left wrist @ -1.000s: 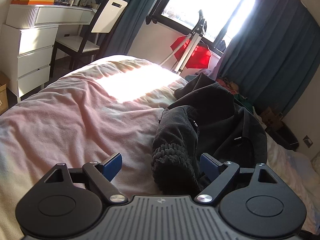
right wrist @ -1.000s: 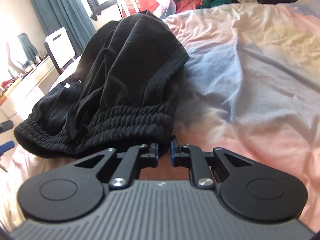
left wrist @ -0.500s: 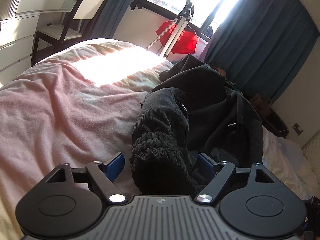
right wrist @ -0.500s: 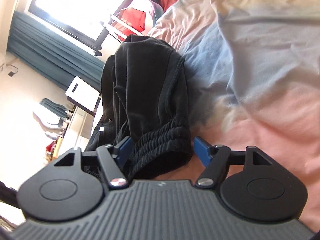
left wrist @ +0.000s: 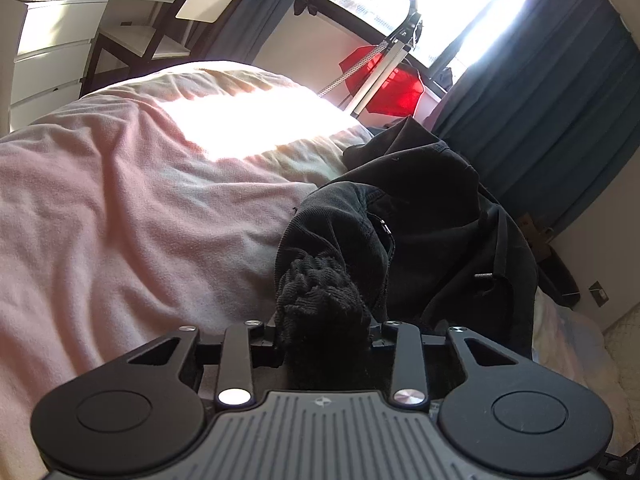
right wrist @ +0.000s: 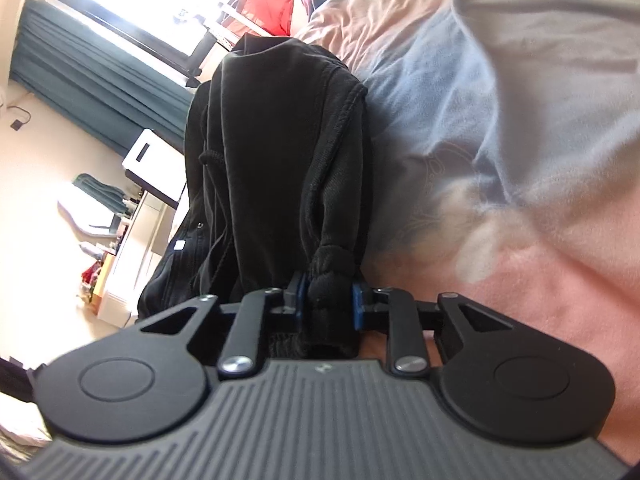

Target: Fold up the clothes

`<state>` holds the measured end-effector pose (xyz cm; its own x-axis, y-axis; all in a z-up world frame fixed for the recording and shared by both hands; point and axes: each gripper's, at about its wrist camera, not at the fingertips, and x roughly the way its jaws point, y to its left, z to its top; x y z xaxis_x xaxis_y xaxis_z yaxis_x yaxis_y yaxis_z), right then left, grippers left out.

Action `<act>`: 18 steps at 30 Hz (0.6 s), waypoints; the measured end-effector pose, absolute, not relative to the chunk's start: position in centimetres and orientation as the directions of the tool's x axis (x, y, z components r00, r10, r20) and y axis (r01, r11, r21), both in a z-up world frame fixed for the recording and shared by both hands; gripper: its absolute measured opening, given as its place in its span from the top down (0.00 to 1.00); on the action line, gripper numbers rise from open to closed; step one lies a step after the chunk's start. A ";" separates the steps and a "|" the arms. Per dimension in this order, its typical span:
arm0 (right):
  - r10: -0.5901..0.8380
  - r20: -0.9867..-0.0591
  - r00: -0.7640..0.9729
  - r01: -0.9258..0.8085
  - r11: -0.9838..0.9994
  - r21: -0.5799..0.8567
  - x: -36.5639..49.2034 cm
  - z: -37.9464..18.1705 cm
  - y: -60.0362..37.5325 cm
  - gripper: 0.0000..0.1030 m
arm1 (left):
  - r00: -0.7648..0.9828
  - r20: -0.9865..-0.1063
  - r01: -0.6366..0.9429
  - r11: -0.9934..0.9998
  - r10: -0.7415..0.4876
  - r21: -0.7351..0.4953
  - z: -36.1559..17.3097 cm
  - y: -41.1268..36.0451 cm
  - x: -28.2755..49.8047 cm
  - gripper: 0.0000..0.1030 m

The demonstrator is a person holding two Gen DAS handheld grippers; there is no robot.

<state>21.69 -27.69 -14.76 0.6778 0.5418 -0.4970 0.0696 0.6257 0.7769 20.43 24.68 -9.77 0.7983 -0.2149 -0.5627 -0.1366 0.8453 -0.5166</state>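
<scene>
A pair of black trousers (left wrist: 432,216) with a ribbed elastic waistband lies bunched on the bed. In the left wrist view my left gripper (left wrist: 323,330) is shut on one end of the ribbed waistband (left wrist: 320,292), which bulges up between the jaws. In the right wrist view my right gripper (right wrist: 327,300) is shut on the other end of the waistband (right wrist: 332,268), its blue pads (right wrist: 357,304) pressed against the cloth. The black trousers (right wrist: 272,140) stretch away from it toward the window, a drawstring hanging on the left side.
The bed carries a pink, blue and cream duvet (left wrist: 120,216), sunlit at its far end. White drawers (left wrist: 44,52) and a chair (left wrist: 160,36) stand to the left. A red item (left wrist: 394,88) hangs on a stand by the window, between teal curtains (left wrist: 552,92).
Both grippers went from open around the waistband to shut on it. The right one, shut and empty a second ago, opened, moved in and tilted. The left one moved closer.
</scene>
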 end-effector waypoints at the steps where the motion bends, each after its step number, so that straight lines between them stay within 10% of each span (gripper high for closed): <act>1: 0.560 -0.482 0.674 0.068 0.603 0.795 21.5 -14.7 -27.7 0.81 | 0.803 -0.557 -0.130 0.849 -0.213 -0.512 -9.4 24.7 20.6 0.79; 18: 0.911 -0.095 0.402 -0.131 0.160 0.978 20.7 -12.1 -4.1 0.84 | 0.892 -0.442 -0.227 0.940 0.096 -0.254 8.4 39.0 29.3 0.84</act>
